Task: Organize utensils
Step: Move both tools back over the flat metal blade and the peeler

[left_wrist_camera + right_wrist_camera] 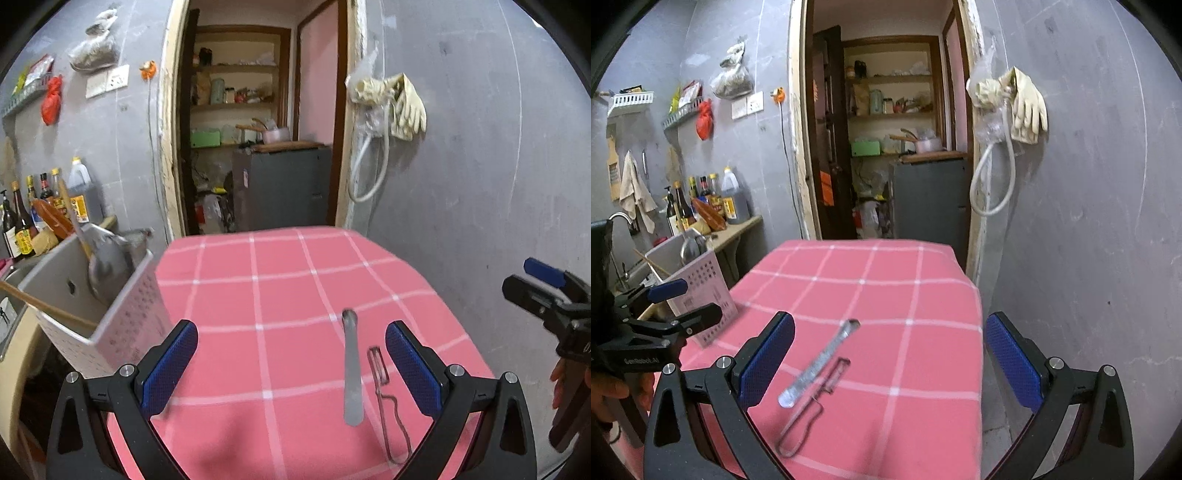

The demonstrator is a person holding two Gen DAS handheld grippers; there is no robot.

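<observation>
Both views show a table under a pink checked cloth (280,295), with 2 utensils lying on it side by side: a flat metal utensil (351,373) and a thin wire utensil (384,402), which from its shape may be a peeler, though blur prevents certainty. In the left wrist view the left gripper (291,365) stands with its jaws spread wide and nothing between the pads; the flat metal utensil lies in the lower centre of the frame, inside the gap and nearer the right-hand finger, and the wire utensil lies just beside it, close to that finger. In the right wrist view the right gripper (890,362) is likewise spread wide and holds nothing; both utensils lie in the lower centre of the frame, nearer its left-hand finger, the flat one angled toward the upper right. A white perforated bin (110,325) stands at the cloth's left edge, at the middle left of the left wrist view, with a ladle (105,269) and wooden handles (48,306) in it. Whether either gripper touches the cloth cannot be told.
</observation>
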